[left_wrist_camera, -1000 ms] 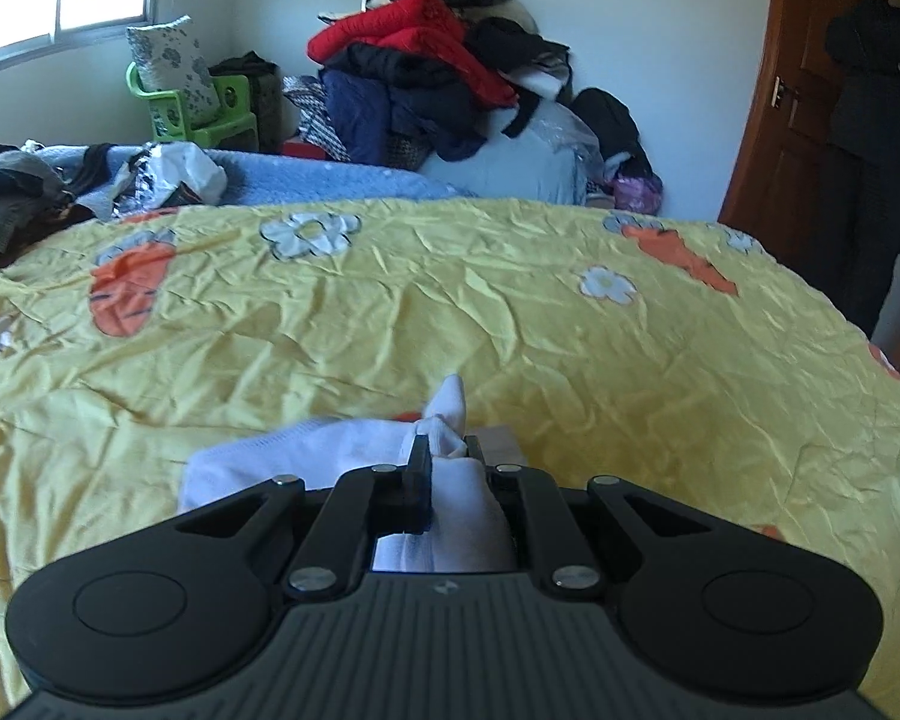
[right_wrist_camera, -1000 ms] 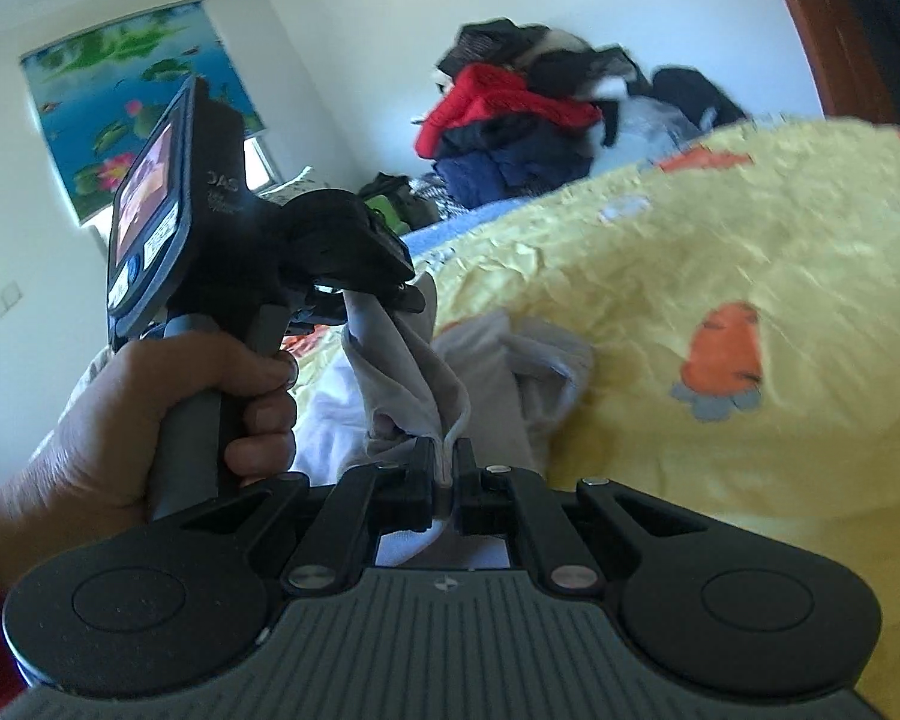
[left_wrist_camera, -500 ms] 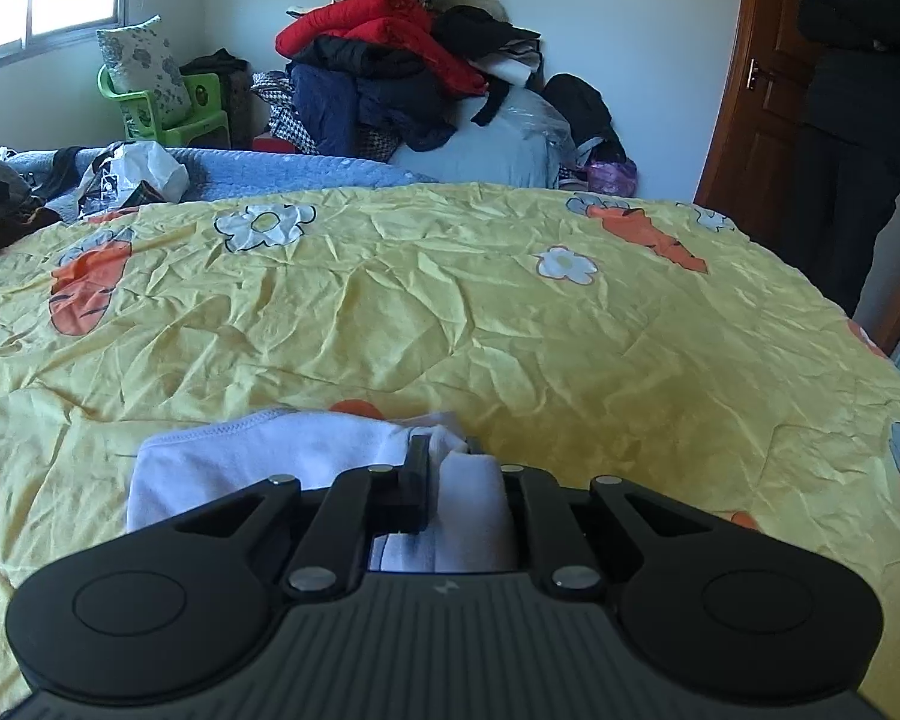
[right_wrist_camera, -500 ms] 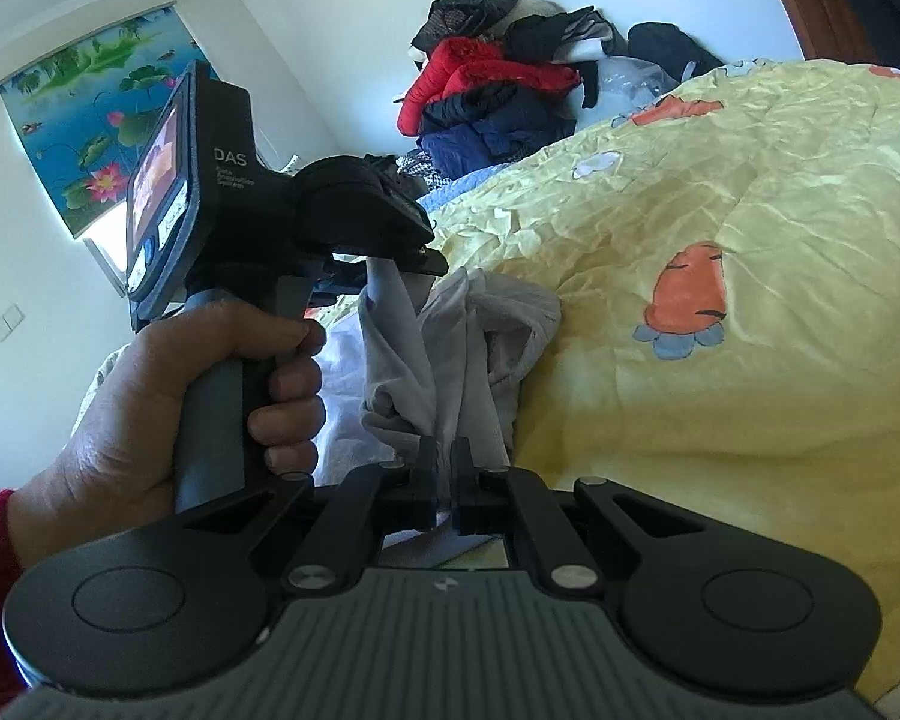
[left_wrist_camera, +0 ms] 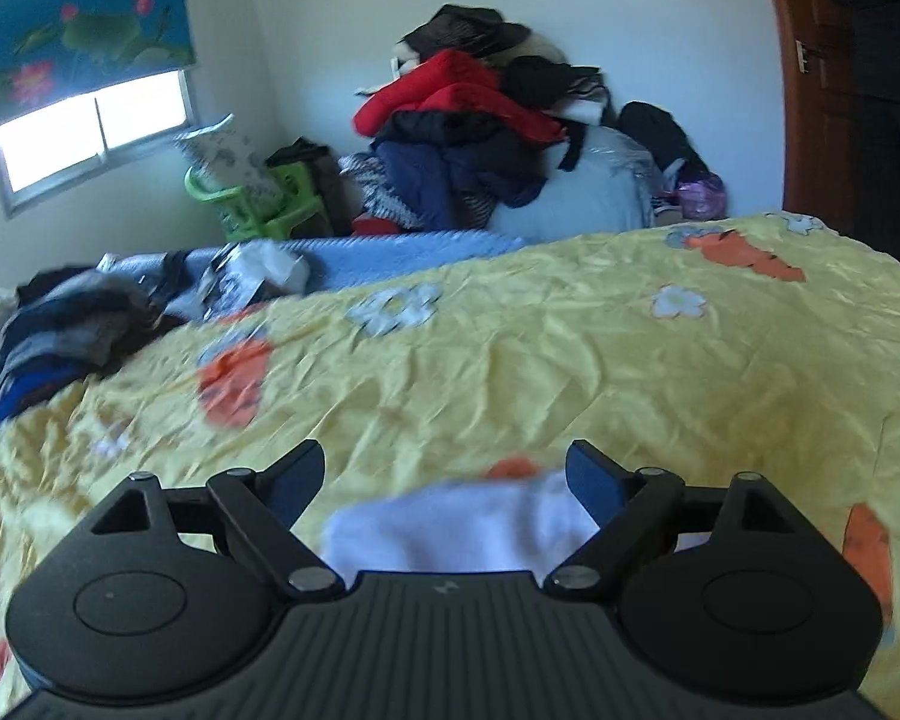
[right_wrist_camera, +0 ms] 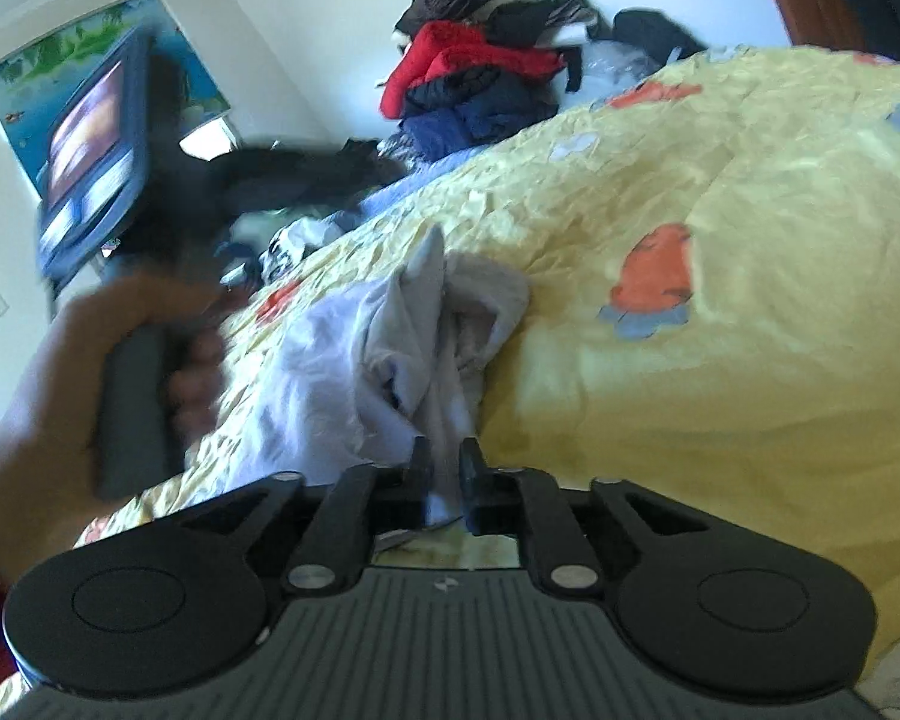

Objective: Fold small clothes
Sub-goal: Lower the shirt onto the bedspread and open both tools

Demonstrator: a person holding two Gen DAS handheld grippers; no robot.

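A small white garment (right_wrist_camera: 390, 348) lies crumpled on the yellow bedspread (right_wrist_camera: 720, 252). My right gripper (right_wrist_camera: 444, 468) is shut on its near edge, with cloth pinched between the fingers. My left gripper (left_wrist_camera: 444, 480) is open and empty; the garment (left_wrist_camera: 450, 531) lies below and between its spread fingers. In the right wrist view the left gripper's body and the hand that holds it (right_wrist_camera: 120, 324) are blurred, up and to the left of the garment.
A pile of dark clothes (left_wrist_camera: 72, 324) lies at the bed's left edge. A big heap of clothes (left_wrist_camera: 480, 120) stands against the far wall. A green chair (left_wrist_camera: 252, 204) stands by the window. A person in black (left_wrist_camera: 888, 90) stands by the door, right.
My left gripper has opened and let go of the garment, then moved left and away from it. The garment's raised corner has dropped onto the bed. My right gripper stays shut on the cloth.
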